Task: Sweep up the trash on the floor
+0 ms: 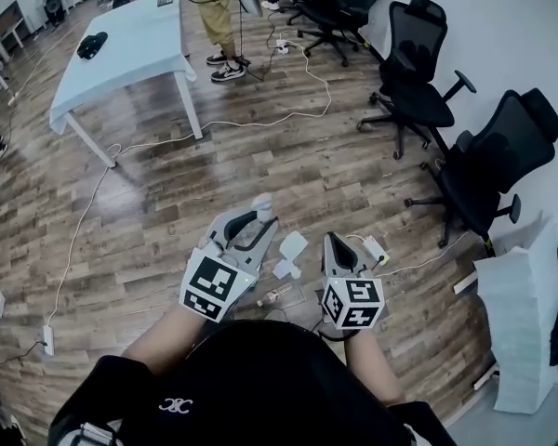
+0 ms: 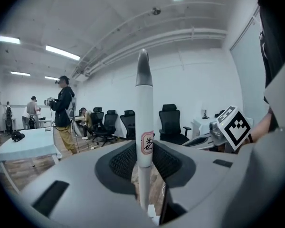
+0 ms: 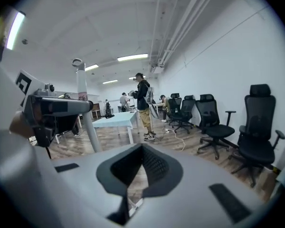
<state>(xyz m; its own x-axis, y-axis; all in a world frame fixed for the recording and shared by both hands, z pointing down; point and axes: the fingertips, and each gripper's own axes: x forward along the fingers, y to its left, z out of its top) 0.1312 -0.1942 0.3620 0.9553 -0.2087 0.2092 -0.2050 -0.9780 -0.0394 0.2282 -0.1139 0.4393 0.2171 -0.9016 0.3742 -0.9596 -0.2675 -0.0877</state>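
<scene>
The left gripper view shows what the head view does not: the left gripper (image 2: pixel 145 163) has its jaws pressed on a white pole (image 2: pixel 144 108) with a grey tip and a red sticker. In the right gripper view, the right gripper (image 3: pixel 142 148) has its jaws together with nothing between them. The head view shows the trash, two white paper scraps (image 1: pixel 292 246) on the floor (image 1: pixel 260 156) between both grippers. I count three black office chairs (image 1: pixel 414 68) along the white wall (image 1: pixel 502 26), one pale table (image 1: pixel 130 45) and one person (image 1: pixel 216 12) standing beside it. The floor is dark wood, with white cables (image 1: pixel 260 122) across it
</scene>
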